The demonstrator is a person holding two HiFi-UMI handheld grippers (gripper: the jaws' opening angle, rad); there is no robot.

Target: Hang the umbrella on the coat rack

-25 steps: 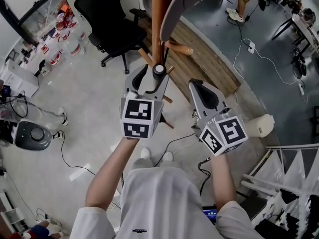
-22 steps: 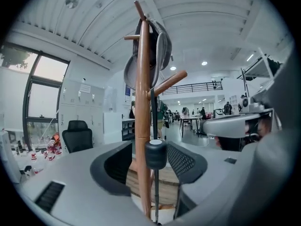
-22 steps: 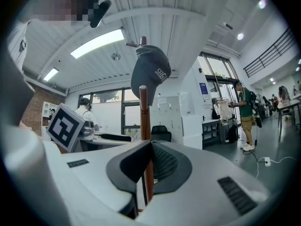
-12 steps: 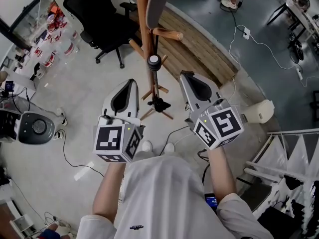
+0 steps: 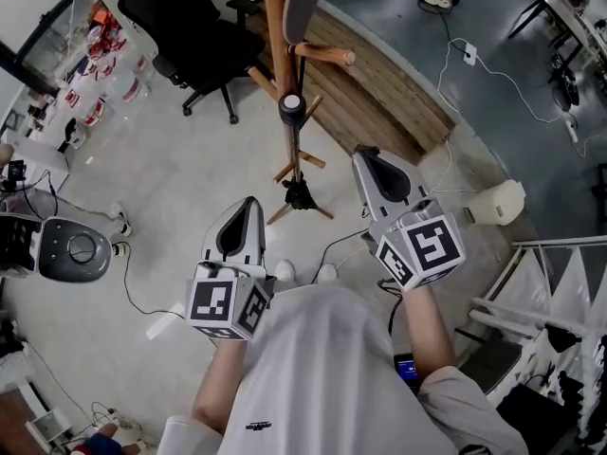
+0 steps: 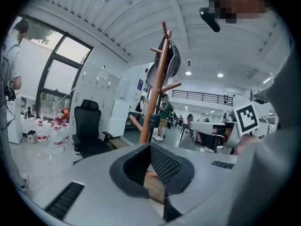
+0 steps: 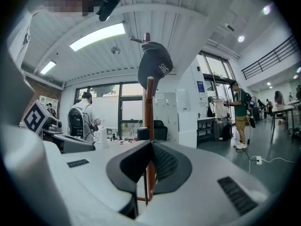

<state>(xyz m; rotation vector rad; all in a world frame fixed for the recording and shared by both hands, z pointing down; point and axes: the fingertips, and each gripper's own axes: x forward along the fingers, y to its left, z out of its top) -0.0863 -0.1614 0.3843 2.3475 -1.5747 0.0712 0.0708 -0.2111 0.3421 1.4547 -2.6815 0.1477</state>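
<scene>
Both arms reach forward, left gripper (image 5: 250, 202) fingers just closed on nothing, right gripper (image 5: 366, 153) fingers together, empty.

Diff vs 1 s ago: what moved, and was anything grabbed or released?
The left gripper, open around the umbrella handle a second ago, pulled back toward the person. Its jaws have just been closing, with nothing between them. Unchanged: the umbrella hangs at the coat rack, and the right gripper is shut, empty and roughly in place.

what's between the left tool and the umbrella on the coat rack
Nothing solid: the head view shows only pale floor and a wooden rack foot beneath the gap between the left tool and the umbrella.
</scene>
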